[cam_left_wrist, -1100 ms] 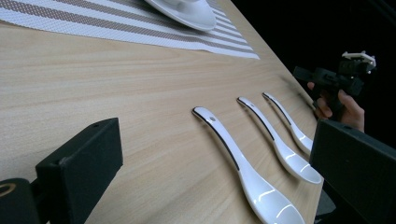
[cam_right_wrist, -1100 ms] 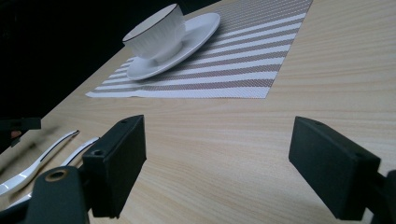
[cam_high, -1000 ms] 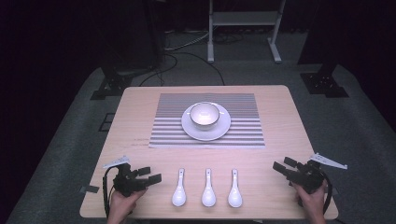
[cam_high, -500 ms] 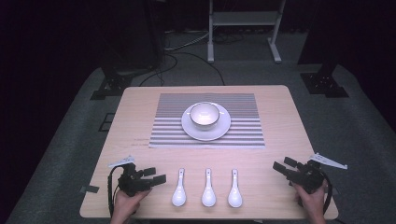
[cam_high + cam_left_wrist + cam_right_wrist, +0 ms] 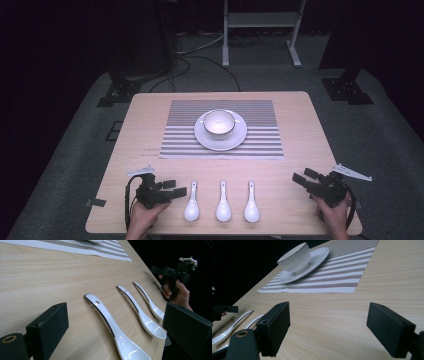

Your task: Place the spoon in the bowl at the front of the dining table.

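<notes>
Three white spoons lie in a row near the table's front edge: left (image 5: 191, 206), middle (image 5: 223, 205), right (image 5: 251, 205). My left gripper (image 5: 175, 187) stands open just left of the left spoon, at table height. In the left gripper view that spoon (image 5: 105, 315) runs between the two wide-apart jaws of my left gripper (image 5: 117, 315). My right gripper (image 5: 304, 176) rests open at the front right, apart from the spoons, nothing between its jaws (image 5: 329, 312). A white bowl (image 5: 218, 122) sits on a saucer (image 5: 200, 137) on a striped placemat (image 5: 175, 140).
The wooden table (image 5: 300, 130) stands on grey carpet. A metal stand's legs (image 5: 260, 35) and cables lie on the floor behind it. Bare wood shows between the placemat and the spoons.
My left gripper has slid a little to the right, closer to the left spoon. The right gripper has stayed where it was.
</notes>
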Available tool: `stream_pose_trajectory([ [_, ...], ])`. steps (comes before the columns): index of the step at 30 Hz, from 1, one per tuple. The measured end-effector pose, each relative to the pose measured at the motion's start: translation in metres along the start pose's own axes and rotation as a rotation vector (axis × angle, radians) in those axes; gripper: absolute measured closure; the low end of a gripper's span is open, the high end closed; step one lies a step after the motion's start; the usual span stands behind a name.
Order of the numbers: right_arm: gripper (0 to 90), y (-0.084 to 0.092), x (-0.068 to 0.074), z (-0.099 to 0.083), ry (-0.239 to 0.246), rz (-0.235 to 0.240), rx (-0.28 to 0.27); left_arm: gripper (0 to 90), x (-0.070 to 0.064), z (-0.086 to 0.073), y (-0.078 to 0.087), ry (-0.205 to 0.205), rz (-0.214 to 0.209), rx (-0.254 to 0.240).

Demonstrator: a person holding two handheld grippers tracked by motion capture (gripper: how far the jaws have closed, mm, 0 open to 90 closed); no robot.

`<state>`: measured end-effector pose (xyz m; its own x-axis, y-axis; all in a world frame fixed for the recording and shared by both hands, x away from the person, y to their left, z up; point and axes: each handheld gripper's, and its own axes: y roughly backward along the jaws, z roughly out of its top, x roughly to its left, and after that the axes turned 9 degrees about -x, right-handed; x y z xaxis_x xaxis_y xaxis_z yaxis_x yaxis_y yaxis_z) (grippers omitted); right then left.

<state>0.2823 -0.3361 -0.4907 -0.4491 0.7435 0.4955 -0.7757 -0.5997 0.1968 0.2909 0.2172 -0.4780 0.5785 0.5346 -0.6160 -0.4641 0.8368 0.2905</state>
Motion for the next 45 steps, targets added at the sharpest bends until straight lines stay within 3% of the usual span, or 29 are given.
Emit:
stream_pose_trajectory([
  [6, 17.9, 0.000, 0.000, 0.000, 0.000, -0.001, 0.000, 9.4, -0.004, 0.003, -0.011, 0.022, -0.050, 0.014],
  [11, 17.9, 0.000, 0.000, 0.000, 0.001, -0.002, 0.000, 12.0, -0.005, 0.004, -0.018, 0.033, -0.041, 0.039],
  [13, 17.9, 0.000, 0.000, 0.000, 0.001, -0.001, 0.000, 12.0, -0.003, 0.004, -0.021, 0.016, -0.019, 0.068],
  [23, 17.9, 0.000, 0.000, 0.000, 0.005, 0.001, 0.000, 13.7, 0.000, 0.005, -0.028, 0.048, -0.018, 0.082],
  [27, 17.9, 0.000, 0.000, 0.000, 0.005, 0.003, 0.000, 17.0, -0.001, 0.005, -0.031, 0.047, -0.010, 0.088],
  [30, 17.9, 0.000, 0.000, 0.000, 0.007, 0.004, 0.001, 23.3, -0.002, 0.005, -0.034, 0.044, -0.028, 0.095],
  [35, 17.9, 0.000, 0.001, 0.000, 0.008, 0.004, 0.002, 29.0, -0.004, 0.004, -0.040, 0.029, -0.003, 0.119],
  [42, 17.9, 0.000, 0.001, 0.000, 0.009, 0.004, 0.002, 46.8, -0.005, 0.005, -0.045, 0.016, 0.043, 0.161],
  [45, 17.9, 0.000, 0.001, 0.000, 0.010, 0.003, 0.001, 50.2, -0.011, 0.009, -0.046, -0.013, 0.111, 0.194],
])
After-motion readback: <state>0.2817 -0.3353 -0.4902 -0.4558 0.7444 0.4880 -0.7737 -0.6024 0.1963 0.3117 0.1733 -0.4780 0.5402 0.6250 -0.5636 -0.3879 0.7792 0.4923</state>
